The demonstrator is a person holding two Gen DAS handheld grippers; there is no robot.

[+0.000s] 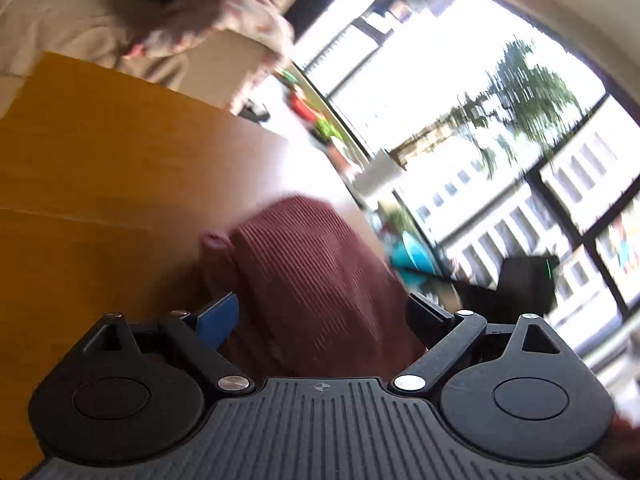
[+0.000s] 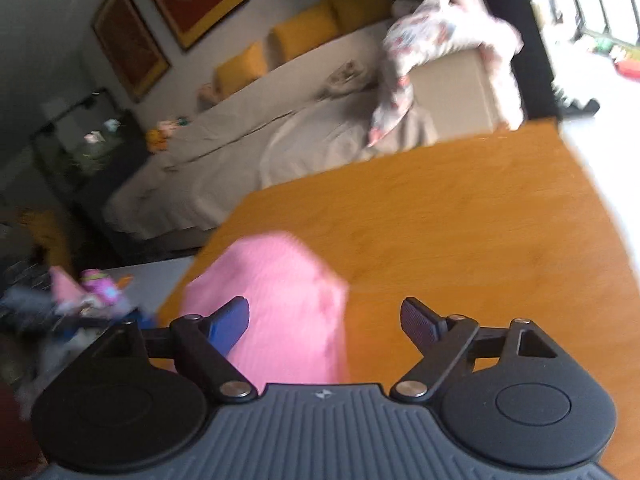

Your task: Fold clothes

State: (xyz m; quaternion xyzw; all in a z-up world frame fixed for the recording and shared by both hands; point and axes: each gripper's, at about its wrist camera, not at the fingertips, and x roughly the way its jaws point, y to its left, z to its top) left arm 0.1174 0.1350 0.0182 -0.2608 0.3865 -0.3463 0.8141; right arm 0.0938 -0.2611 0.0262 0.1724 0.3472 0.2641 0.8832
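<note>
Wooden table point(image 2: 460, 216) fills the near ground in both views, orange-brown and bare except for the cloth. Closest to the left gripper point(image 1: 322, 318) lies a ribbed maroon garment point(image 1: 312, 272), its bulk between the spread fingers; neither pad looks pressed against it, so I judge it loose on the table, not held. The right gripper point(image 2: 326, 324) shows the same — fingers apart, a pink garment point(image 2: 276, 300) bunched against the blue left pad point(image 2: 230, 326) while the black right pad stands clear of it. Both pieces look compact, which suggests folds partly made and the jaws opened to let go or take a new hold. Beyond the table stands a beige sofa point(image 2: 280, 120) with a floral cloth point(image 2: 432, 40) draped over it. Farther still, bright windows point(image 1: 480, 120) — blurred.
</note>
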